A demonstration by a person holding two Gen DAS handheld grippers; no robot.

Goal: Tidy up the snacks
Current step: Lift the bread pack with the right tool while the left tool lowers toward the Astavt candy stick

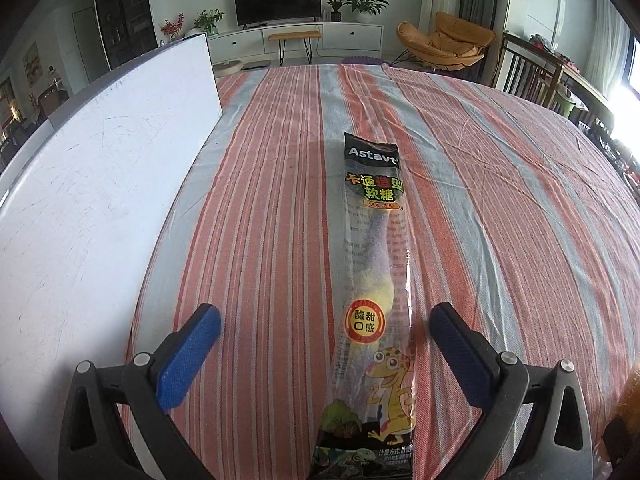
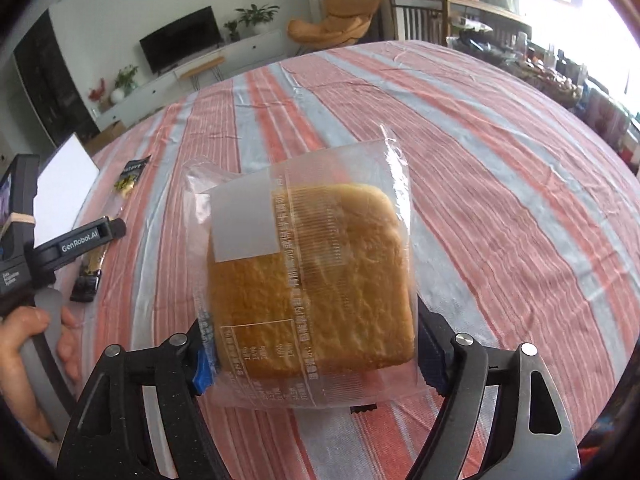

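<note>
Right hand-held gripper [image 2: 316, 360] is grasping a bagged cake slice [image 2: 312, 276] by its sides, carrying it above the striped worktop [image 2: 500, 168]. Left hand-held gripper [image 1: 325, 338] is hanging released, jaws wide, straddling a long candy pack [image 1: 374, 280] lying flat on the worktop, pads not touching it. White board [image 1: 100, 184] is standing nearby at left.

We read "Astavt" on the black far end of the gummy packet [image 1: 374, 280] lying between our left tongs [image 1: 326, 330], and "GenRobot.AI" on that tool's arm [image 2: 80, 242].
</note>
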